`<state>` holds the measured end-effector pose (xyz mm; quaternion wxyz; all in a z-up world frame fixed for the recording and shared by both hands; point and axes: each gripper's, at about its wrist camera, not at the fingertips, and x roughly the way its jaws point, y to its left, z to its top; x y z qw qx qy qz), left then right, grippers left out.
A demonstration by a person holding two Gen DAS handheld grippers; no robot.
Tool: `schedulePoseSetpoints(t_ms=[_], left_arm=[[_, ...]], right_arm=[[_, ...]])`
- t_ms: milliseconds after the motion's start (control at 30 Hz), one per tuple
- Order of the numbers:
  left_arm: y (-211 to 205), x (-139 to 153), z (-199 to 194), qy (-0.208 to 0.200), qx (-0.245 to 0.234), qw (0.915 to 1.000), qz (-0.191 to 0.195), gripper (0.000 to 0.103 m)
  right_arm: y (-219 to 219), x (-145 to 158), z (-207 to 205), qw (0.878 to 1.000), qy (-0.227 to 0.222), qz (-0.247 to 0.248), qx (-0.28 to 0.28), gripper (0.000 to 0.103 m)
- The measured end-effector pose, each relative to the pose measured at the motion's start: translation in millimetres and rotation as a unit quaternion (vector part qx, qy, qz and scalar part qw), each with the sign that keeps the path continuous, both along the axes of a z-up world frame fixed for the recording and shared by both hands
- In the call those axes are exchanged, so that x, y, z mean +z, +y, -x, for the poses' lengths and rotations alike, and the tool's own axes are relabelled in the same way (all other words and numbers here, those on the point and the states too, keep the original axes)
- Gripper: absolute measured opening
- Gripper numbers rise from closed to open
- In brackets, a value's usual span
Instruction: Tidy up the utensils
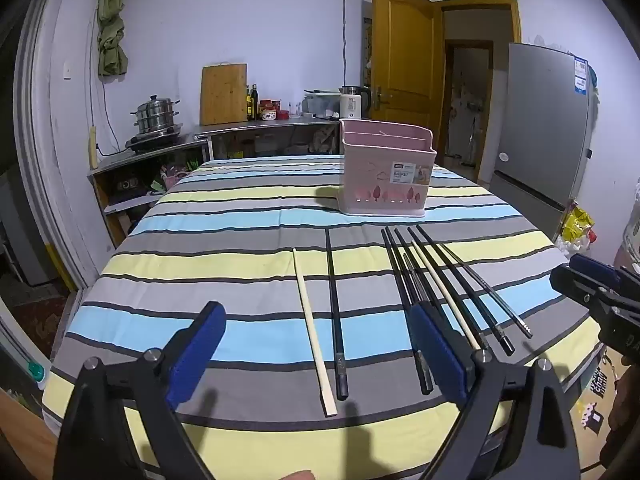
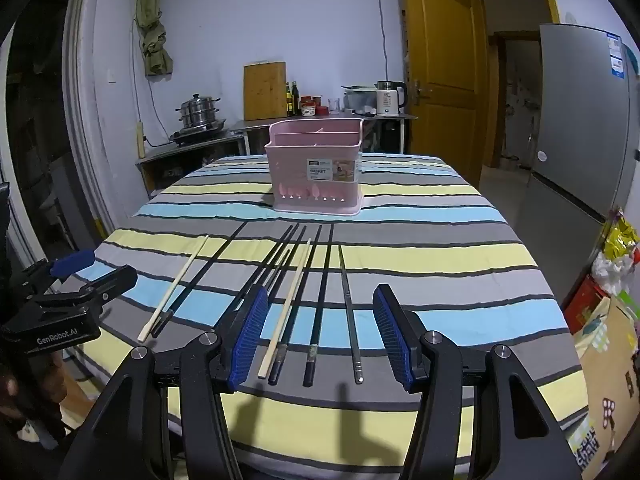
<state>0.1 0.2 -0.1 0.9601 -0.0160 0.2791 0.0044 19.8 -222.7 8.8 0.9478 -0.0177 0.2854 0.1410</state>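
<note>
Several chopsticks lie side by side on the striped tablecloth, tips pointing away from me. My left gripper hovers open above the near edge. A pale wooden chopstick and a black chopstick lie on the cloth between its blue pads. My right gripper is open too, over a pale chopstick, black ones and a metal chopstick. Neither gripper holds anything. A pink utensil basket stands upright at the far middle of the table. Each gripper shows at the edge of the other's view.
Behind the table runs a steel counter with a steamer pot, a wooden cutting board, bottles and a white kettle. A grey fridge and an orange door stand at the right. Bags and a box lie on the floor.
</note>
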Motion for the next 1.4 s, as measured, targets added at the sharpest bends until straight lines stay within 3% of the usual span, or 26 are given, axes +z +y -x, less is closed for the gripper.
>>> schedulePoseSetpoints(t_ms=[1400], left_arm=[[-0.7, 1.3, 3.0, -0.003, 0.007, 1.0000, 0.004, 0.095]], right_arm=[[-0.2, 2.7, 4.2, 1.000, -0.007, -0.004, 0.003, 0.056]])
